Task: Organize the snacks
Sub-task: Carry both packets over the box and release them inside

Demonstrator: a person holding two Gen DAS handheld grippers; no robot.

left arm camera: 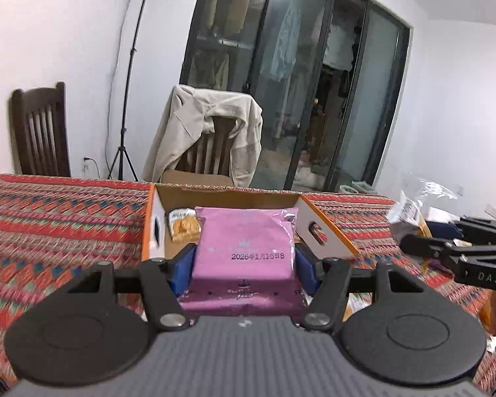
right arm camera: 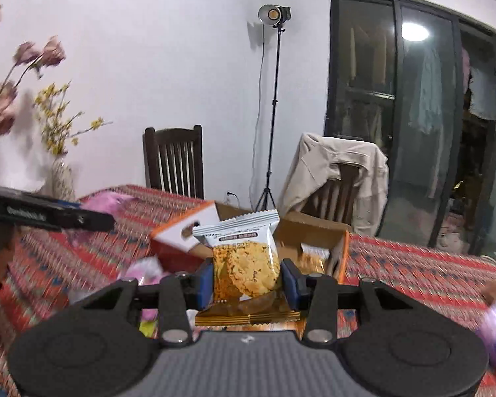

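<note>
Left claw clamps a pink snack packet at frame centre; right claw clamps a cracker packet before the cardboard box; both converging risks collision

Jacket-draped chair, light stand, flower vase, patterned tablecloth.

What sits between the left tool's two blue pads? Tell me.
A pink snack packet, clamped between the left tool's blue pads, seen in the left wrist view.
</note>
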